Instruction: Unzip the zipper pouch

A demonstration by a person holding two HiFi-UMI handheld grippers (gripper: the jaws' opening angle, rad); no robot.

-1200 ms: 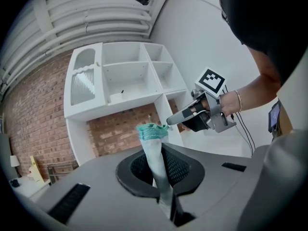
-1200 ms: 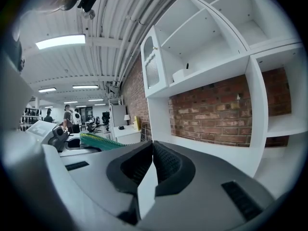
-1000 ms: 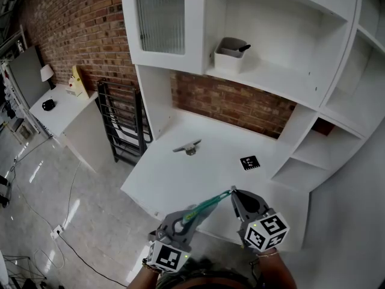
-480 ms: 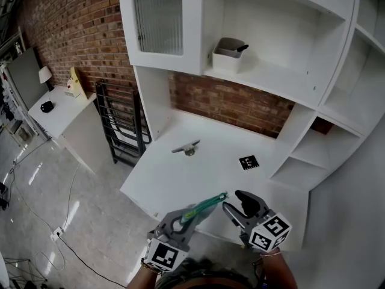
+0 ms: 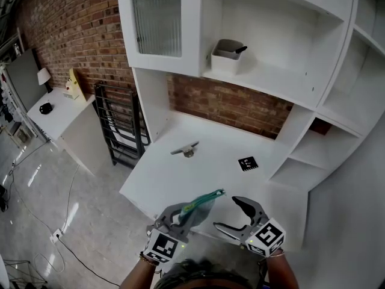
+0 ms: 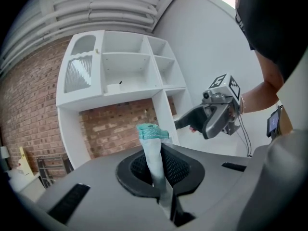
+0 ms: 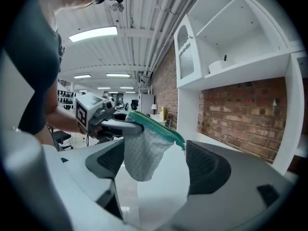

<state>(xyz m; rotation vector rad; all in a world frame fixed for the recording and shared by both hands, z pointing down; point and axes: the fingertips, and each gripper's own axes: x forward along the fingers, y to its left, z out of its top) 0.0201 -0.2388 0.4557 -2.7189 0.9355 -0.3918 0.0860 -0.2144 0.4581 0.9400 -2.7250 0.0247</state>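
A small pouch [image 5: 202,201] of pale mesh with a teal zipper hangs in the air over the desk's front edge. My left gripper [image 5: 182,213] is shut on its near end; in the left gripper view the pouch [image 6: 153,150] stands up out of the closed jaws [image 6: 162,186]. My right gripper [image 5: 229,217] is just to the pouch's right and apart from it. Its jaws have just been opening and nothing is between them. In the right gripper view the pouch [image 7: 142,150] hangs ahead of the open jaws [image 7: 155,174], with the zipper [image 7: 159,127] along its top and the left gripper [image 7: 118,125] holding it.
A white desk [image 5: 174,176] lies below, with a small metal piece [image 5: 186,150] and a square marker tag [image 5: 249,163] on it. Above stand white shelves with a grey bin [image 5: 227,55] and a ribbed-glass door [image 5: 157,20]. A black rack [image 5: 123,122] stands at the left.
The right gripper was shut on the pouch's far end. It has let go, opened wide, rolled and drawn back toward the lower right. The left gripper has kept its hold and barely moved.
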